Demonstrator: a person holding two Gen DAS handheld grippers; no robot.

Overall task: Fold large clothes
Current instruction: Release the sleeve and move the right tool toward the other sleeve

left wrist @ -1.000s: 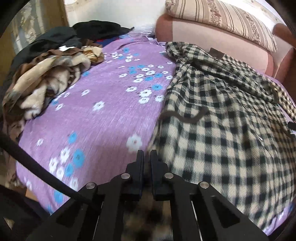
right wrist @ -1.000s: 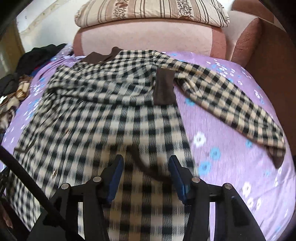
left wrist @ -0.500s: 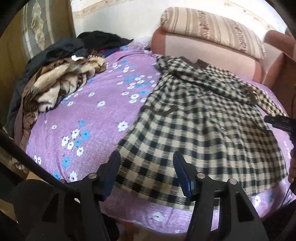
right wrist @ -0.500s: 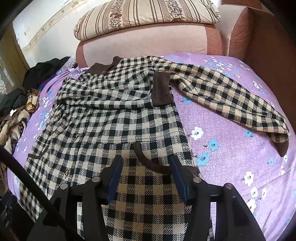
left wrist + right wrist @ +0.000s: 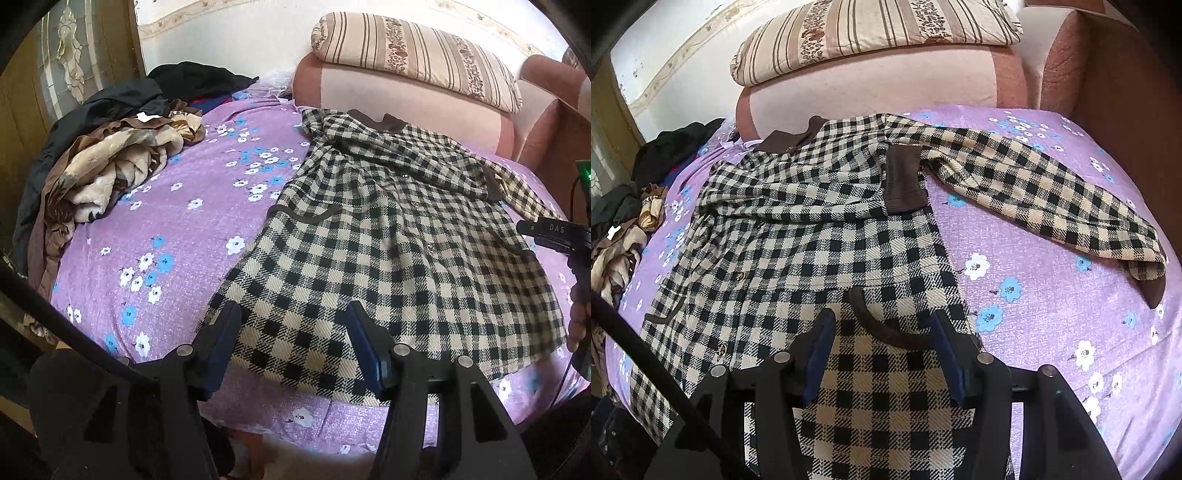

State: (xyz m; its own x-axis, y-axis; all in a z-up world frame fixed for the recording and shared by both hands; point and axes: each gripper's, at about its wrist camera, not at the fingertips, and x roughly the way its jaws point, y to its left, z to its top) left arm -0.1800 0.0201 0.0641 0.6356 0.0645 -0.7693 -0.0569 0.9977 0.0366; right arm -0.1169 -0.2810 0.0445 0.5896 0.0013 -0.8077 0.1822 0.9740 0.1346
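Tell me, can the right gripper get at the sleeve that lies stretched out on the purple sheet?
Probably yes. The checked coat's outstretched sleeve lies flat on the flowered sheet with nothing on top, and the right gripper hangs over the coat's pocket with open, empty jaws.

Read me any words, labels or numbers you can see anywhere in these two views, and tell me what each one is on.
"DAS": white letters on the black body of the right gripper, at the edge of the left wrist view.
White tag on the clothes pile: too small to read.
Nothing legible on the checked coat.
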